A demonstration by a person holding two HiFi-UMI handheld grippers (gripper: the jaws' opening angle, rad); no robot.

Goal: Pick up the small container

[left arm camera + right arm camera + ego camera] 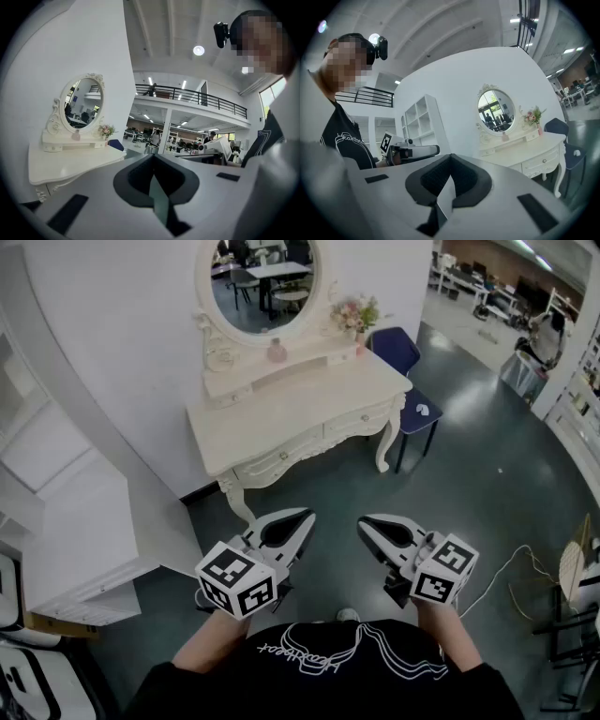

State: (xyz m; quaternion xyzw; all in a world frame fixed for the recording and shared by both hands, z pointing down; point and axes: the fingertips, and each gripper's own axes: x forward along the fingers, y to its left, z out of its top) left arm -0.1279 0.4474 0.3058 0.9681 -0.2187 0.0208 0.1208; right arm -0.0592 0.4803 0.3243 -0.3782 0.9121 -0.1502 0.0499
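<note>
I'm facing the white dressing table (309,418) w/ its oval mirror (265,282); a blue chair (398,348) is sitting partly hidden behind it. I'm holding the left gripper (302,519) & right gripper (366,522) well short of it, both w/ jaws pressed together, gripping nothing. The small container (277,352) is standing on the shelf (314,357) under the mirror, pinkish, too tiny for detail.
</note>
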